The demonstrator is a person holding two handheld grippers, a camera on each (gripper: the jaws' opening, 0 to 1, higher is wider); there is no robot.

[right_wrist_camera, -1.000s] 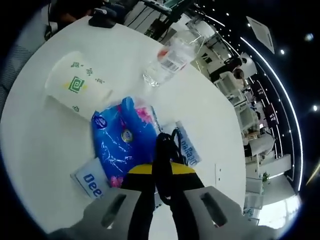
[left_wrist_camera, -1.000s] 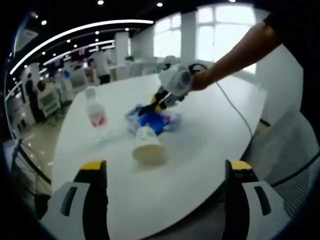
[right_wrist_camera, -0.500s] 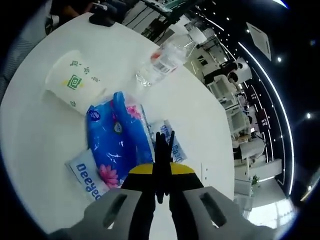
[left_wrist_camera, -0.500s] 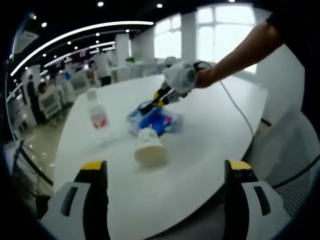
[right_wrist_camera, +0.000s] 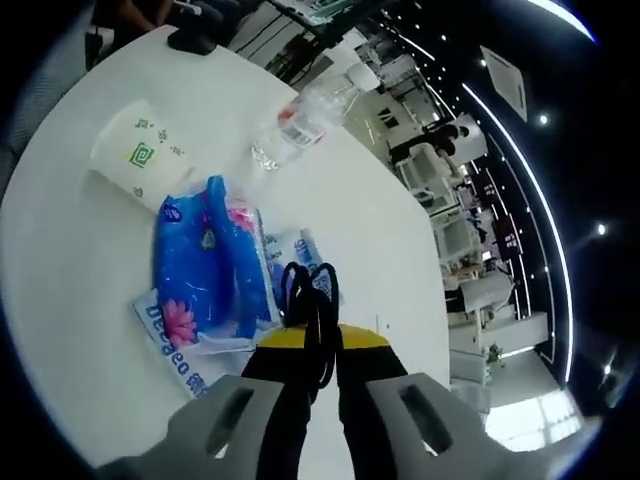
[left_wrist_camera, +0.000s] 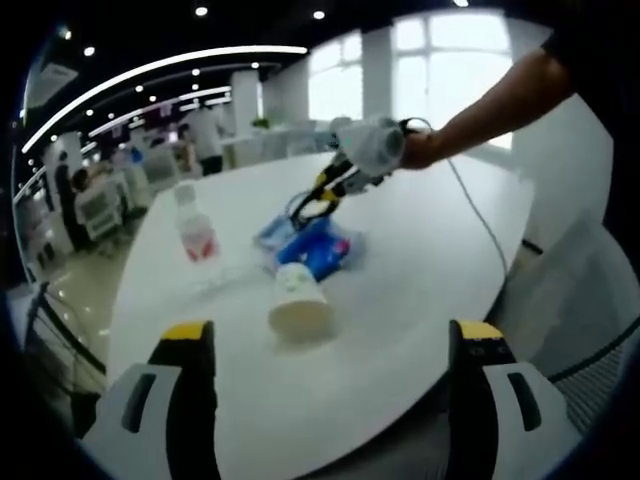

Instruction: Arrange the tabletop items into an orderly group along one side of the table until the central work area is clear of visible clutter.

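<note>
A blue tissue pack (right_wrist_camera: 208, 262) lies near the middle of the white table (right_wrist_camera: 70, 300), resting on flat white packets with blue lettering (right_wrist_camera: 165, 335). Just beside it lies a paper cup (right_wrist_camera: 135, 160) tipped on its side, and past that a clear water bottle (right_wrist_camera: 300, 115) with a red label, closer to the table's far edge in the left gripper view.

The right gripper (right_wrist_camera: 310, 300) hangs over the pile with its jaws pressed nearly together on a thin black loop (right_wrist_camera: 308, 285), possibly a cord or band; what it is cannot be told. The left gripper (left_wrist_camera: 325, 345) waits wide apart at the near edge of the table, holding nothing, while a person's arm (left_wrist_camera: 490, 100) reaches in from the right.

The risks, judged from here: the thin loop could slip from so narrow a pinch and drop back among the clutter. The cup, lying on its side, may roll toward an edge if nudged. The stacked packets could fan out if the top pack is dragged rather than lifted.
</note>
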